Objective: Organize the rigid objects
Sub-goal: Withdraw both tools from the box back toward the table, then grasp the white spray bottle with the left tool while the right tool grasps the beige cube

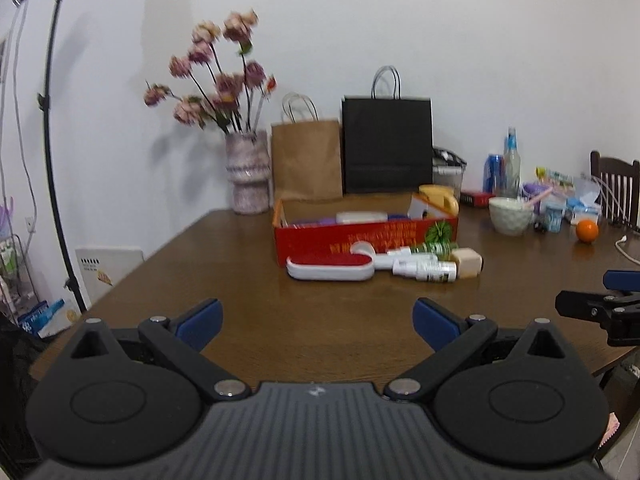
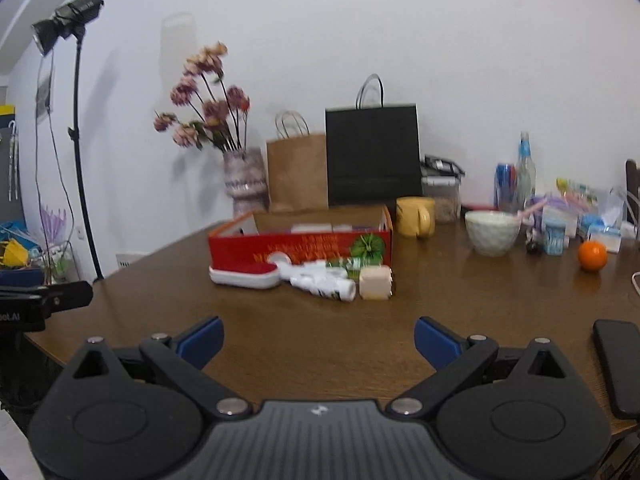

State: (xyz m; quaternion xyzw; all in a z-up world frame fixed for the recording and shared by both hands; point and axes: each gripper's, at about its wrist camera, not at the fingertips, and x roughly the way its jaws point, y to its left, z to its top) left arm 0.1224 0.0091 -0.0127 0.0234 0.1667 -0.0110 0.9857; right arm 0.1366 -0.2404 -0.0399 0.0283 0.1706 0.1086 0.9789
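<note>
A red cardboard box [image 1: 360, 238] [image 2: 296, 250] stands open-topped in the middle of the brown table, with a few items inside. In front of it lie a white lint brush with a red pad [image 1: 330, 266] [image 2: 244, 274], white spray bottles [image 1: 424, 268] [image 2: 324, 284] and a small beige cube [image 1: 468, 262] [image 2: 375, 283]. My left gripper [image 1: 318, 322] hovers open over the near table edge, nothing between its blue pads. My right gripper [image 2: 318, 340] is likewise open and holds nothing, well short of the objects.
At the back stand a vase of flowers [image 1: 248, 172], a brown paper bag [image 1: 306, 160] and a black bag [image 1: 386, 144]. A yellow mug [image 2: 416, 216], pale bowl [image 2: 492, 232], orange [image 2: 592, 256], bottles and small packs sit right. A black phone [image 2: 620, 364] lies near right.
</note>
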